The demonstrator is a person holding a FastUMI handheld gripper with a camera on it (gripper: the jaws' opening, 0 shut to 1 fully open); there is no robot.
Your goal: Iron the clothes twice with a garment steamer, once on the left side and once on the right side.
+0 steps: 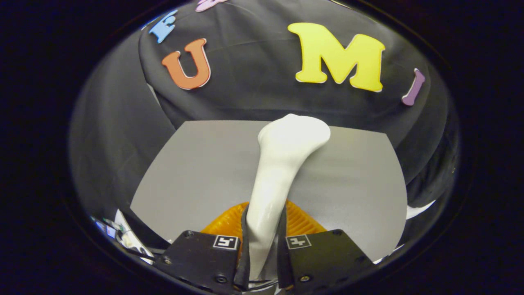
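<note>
Fingers (264,241) clamp steamer (282,164), head pointing ahead, maybe rightward

You have a plain grey desk (196,172) in front of you, its top matte and smooth. Black cloth (254,90) hangs behind the desk's far edge and drapes down past its left edge, creased in soft folds. Off the near left corner sits a small clutter of white paper and thin cables (123,235), too blurred to identify. A white scrap (417,211) pokes out beyond the right edge.
</note>
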